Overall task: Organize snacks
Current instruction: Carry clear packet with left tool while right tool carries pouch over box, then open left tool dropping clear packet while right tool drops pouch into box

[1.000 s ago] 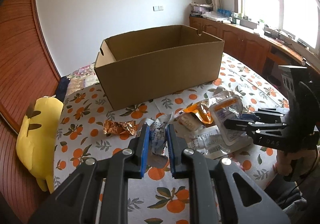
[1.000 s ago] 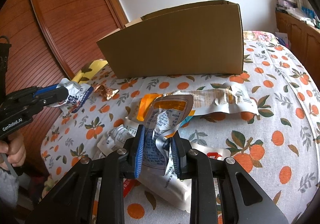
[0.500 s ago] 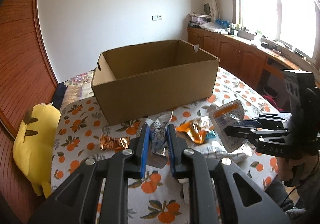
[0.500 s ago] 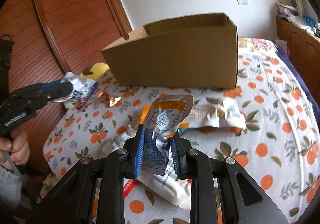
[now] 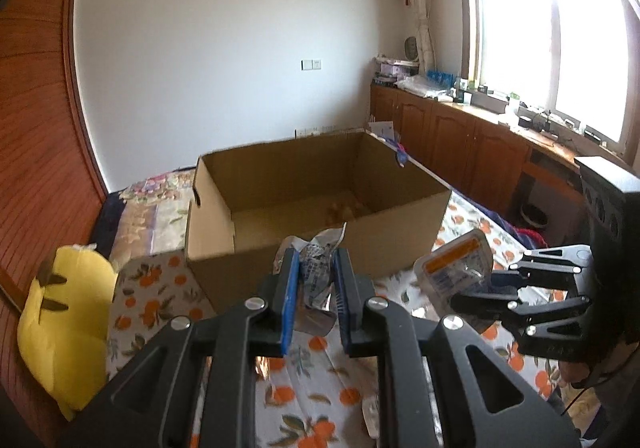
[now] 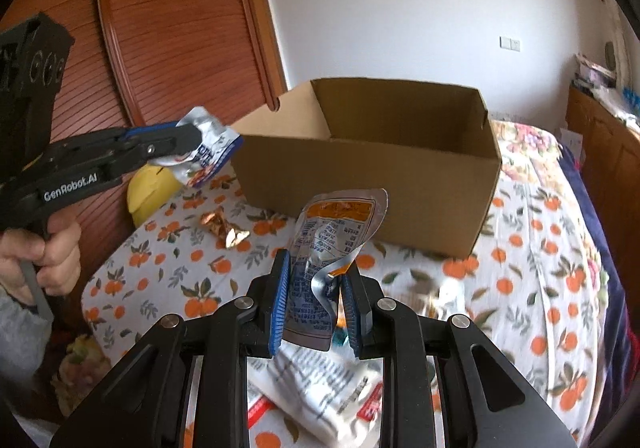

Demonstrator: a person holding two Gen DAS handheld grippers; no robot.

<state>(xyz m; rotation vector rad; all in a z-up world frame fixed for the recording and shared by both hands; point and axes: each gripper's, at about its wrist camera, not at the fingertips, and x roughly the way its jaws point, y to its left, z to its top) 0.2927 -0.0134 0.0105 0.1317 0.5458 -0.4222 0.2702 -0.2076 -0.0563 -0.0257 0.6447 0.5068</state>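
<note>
Left wrist view: left gripper [image 5: 316, 290] fingers pinch a crumpled silver packet [image 5: 318, 272] just before the cardboard box [image 5: 316, 215] (nearly empty inside).

Right wrist view: right gripper [image 6: 316, 298] fingers clamp an orange-topped pouch [image 6: 340, 232] near that box; a gold wrapper [image 6: 224, 226] and white packet [image 6: 320, 396] remain on the bed [image 6: 532, 288].

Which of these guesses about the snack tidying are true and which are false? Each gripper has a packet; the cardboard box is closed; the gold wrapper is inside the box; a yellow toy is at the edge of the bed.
1. Each gripper grips a packet. True: the left gripper is shut on a blue and silver packet, and the right gripper is shut on an orange-topped pouch.
2. The cardboard box is closed. False: its top is open.
3. The gold wrapper is inside the box. False: it lies on the orange-print sheet in front of it.
4. A yellow plush toy lies at the bed's edge. True.
</note>
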